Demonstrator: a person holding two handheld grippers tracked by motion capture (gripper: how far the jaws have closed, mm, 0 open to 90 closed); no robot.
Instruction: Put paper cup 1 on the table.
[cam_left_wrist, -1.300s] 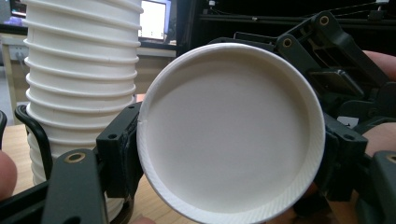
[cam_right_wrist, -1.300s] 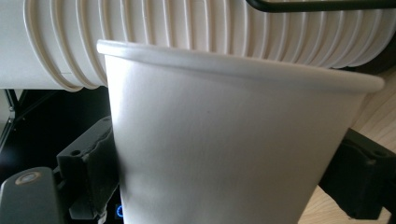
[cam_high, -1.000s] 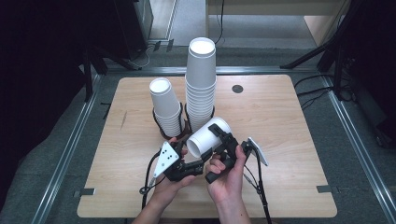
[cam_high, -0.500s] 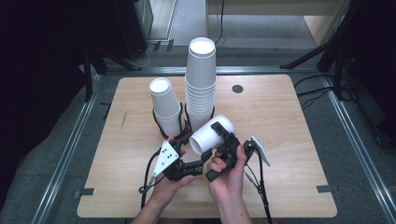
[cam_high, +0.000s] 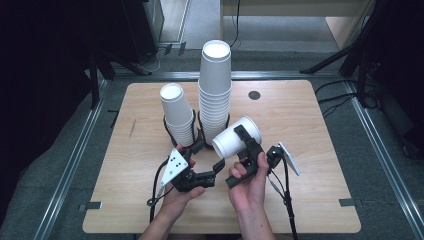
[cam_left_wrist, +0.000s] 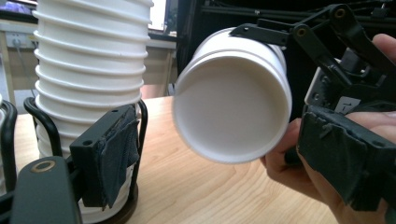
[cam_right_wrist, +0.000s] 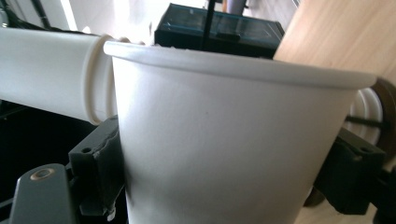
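Observation:
A single white paper cup lies tilted in the air, its base toward the left and its mouth up to the right. My right gripper is shut on its wall; the right gripper view has the cup pressed between both jaws of that gripper. My left gripper stands open just below and left of the cup's base. In the left gripper view the cup's base faces me, ahead of the left gripper, with nothing between the padded jaws.
Two stacks of white cups stand in black wire holders at the table's middle: a tall stack and a shorter stack to its left. The tall stack is close beside my left jaw. A round hole marks the tabletop behind.
The right gripper has carried the cup a little up and to the right, away from the left gripper. The left gripper has hardly moved.

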